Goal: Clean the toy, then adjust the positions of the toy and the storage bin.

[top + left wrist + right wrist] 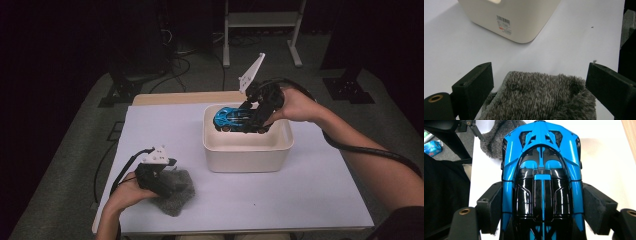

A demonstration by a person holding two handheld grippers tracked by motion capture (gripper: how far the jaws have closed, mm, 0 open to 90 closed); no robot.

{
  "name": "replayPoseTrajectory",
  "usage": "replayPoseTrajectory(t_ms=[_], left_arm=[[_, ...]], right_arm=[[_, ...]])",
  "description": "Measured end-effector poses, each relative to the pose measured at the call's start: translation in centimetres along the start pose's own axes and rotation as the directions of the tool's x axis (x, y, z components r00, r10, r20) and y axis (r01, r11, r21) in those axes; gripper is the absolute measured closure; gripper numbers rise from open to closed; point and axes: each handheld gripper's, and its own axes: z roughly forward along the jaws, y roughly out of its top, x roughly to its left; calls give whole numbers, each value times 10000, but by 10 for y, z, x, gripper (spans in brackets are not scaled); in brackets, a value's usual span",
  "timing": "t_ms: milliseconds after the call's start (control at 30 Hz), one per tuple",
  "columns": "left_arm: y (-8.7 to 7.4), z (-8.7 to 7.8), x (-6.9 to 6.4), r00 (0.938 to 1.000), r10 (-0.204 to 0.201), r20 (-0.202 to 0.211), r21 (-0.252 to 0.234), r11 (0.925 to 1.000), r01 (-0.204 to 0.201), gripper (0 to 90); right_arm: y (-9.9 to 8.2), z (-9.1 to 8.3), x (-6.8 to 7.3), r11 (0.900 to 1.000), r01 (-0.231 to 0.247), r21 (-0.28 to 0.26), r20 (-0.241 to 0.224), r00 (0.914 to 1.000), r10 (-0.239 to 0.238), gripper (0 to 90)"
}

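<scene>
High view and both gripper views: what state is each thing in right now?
Toy car: gripped, held over the bin.
Bin: upright, open top.
Grey cloth: crumpled on the table.
Right gripper: closed on the toy car.
Left gripper: open, jaws straddling the grey cloth.

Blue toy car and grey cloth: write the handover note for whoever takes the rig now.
Right gripper: shut on the blue toy car, held over the cream bin.
Left gripper: jaws open around the grey fuzzy cloth, which lies on the white table near the front left corner.
Done: car picked up.
Left: probably lower the car into the bin, release it, then deal with the cloth.
</scene>
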Motion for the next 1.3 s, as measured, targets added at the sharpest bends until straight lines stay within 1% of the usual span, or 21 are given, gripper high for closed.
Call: replayPoseTrajectory(t_ms=[167,267,367,433,533,667,733,767,867,1033,1200,1300], left_arm=[[1,0,-1,10000,33,6,6,10000,-33,72],[2,-1,-2,9999,92,-106,25,10000,-92,72],[2,-4,-1,9999,43,-151,-83,10000,-44,72],[1,-5,-1,9998,89,-171,4,10000,-89,72],[0,-5,0,9997,38,-245,63,10000,-36,72],[-1,-5,1,9997,4,-238,77,10000,-2,72],[-1,-5,0,9996,39,-264,139,9999,-35,72],[-1,-6,1,9996,68,-262,107,9999,-65,72],[-1,-8,0,9997,-24,-260,-93,10000,21,72],[-2,-8,1,9994,-29,-357,43,10000,30,72],[-2,-8,1,9995,-52,-319,12,10000,52,72],[-2,-7,0,9995,-18,-318,72,10000,20,72]], right_arm=[[-2,6,-10,10000,8,98,-194,9998,-6,250],[-5,10,-17,9999,-99,96,-257,9996,101,251],[-10,14,-23,9997,-186,136,-292,9994,190,250],[-14,16,-26,9996,-266,138,-334,9991,271,250],[-20,20,-30,9991,-404,121,-345,9986,408,250],[-26,28,-33,9982,-487,341,-376,9980,500,250],[-29,32,-34,9981,-512,340,-428,9977,526,250],[-30,34,-35,9980,-533,345,-434,9976,548,250],[-34,40,-37,9982,-534,261,-500,9973,547,250],[-38,49,-40,9977,-577,363,-570,9966,597,250],[-40,59,-39,9972,-593,445,-695,9956,623,250],[-40,65,-38,9970,-574,520,-686,9958,609,250]])
